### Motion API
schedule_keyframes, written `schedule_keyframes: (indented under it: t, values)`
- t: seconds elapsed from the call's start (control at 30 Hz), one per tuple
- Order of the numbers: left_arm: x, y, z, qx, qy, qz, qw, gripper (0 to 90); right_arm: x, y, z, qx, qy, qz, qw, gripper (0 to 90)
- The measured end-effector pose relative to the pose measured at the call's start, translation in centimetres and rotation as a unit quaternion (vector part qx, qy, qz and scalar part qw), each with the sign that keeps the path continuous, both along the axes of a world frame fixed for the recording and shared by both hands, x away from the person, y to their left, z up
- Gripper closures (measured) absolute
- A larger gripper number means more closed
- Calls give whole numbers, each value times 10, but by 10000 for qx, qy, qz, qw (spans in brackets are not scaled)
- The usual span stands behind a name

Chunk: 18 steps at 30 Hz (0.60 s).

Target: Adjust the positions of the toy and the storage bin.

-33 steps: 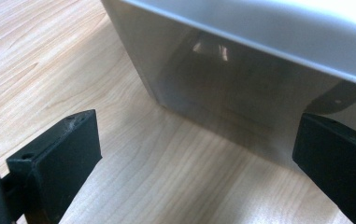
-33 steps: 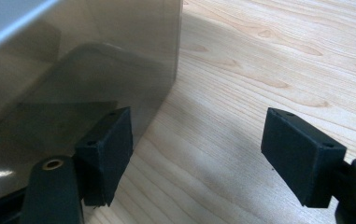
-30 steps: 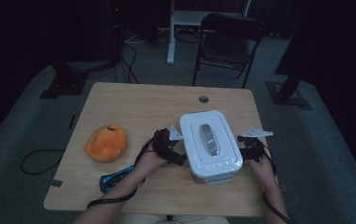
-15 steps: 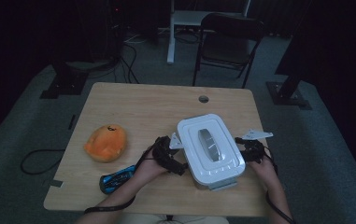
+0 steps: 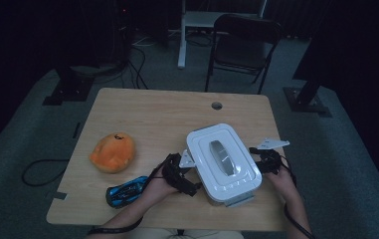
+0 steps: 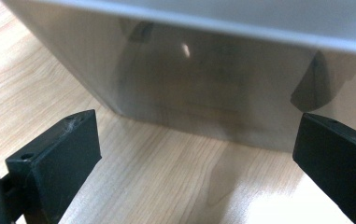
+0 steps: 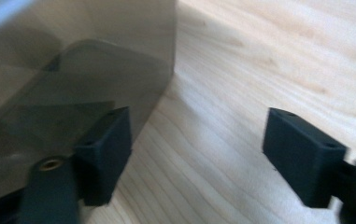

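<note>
A white lidded container [image 5: 222,162] with a grey handle on its lid stands askew near the table's front right. My left gripper [image 5: 187,172] is at its left side, jaws spread wide. In the left gripper view the container's grey wall [image 6: 203,84] is just ahead of the open gripper [image 6: 194,158], apart from both pads. My right gripper [image 5: 262,160] is at the container's right side. Its jaws have just been opening, with bare wood between them [image 7: 199,154]. One of its fingers [image 7: 103,154] lies close beside the container's wall [image 7: 63,84].
An orange soft toy [image 5: 111,152] lies at the table's left, and a blue object [image 5: 127,190] sits near the front edge by the left forearm. The wooden table [image 5: 152,114] has a cable hole [image 5: 217,105] at its far side. A folding chair [image 5: 244,40] stands beyond.
The container has turned, its far end swinging left, and has shifted a little toward the front edge. The left gripper has slid nearer along its left side. The right gripper has stayed in place.
</note>
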<state>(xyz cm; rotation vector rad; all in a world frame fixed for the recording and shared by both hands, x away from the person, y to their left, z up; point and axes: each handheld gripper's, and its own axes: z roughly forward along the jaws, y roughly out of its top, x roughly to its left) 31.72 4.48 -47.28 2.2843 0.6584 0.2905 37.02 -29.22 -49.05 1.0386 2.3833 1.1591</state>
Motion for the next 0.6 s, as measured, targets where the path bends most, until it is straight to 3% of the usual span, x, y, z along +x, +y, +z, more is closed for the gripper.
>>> schedule_keyframes:
  t: [0.1, 0.23, 0.33, 0.43, 0.6]
  values:
    - [-1, 3, -7, -49, 127, -2, 9999, 15, 4, -2, -1, -31, 188, -151, 9997, 195]
    - [-5, 6, -16, -112, 222, -130, 9996, 15, 7, -11, 0, 53, 205, -626, 9978, 184]
    - [-6, 8, -21, -160, 284, -192, 9993, 16, 7, -18, 5, 92, 182, -935, 9954, 155]
    - [-9, 8, -25, -221, 318, -293, 9988, 15, 4, -23, 13, 132, 107, -1064, 9942, 135]
    - [-12, 7, -35, -69, 364, -402, 9985, 15, -1, -28, 34, 236, -120, -1240, 9919, 129]
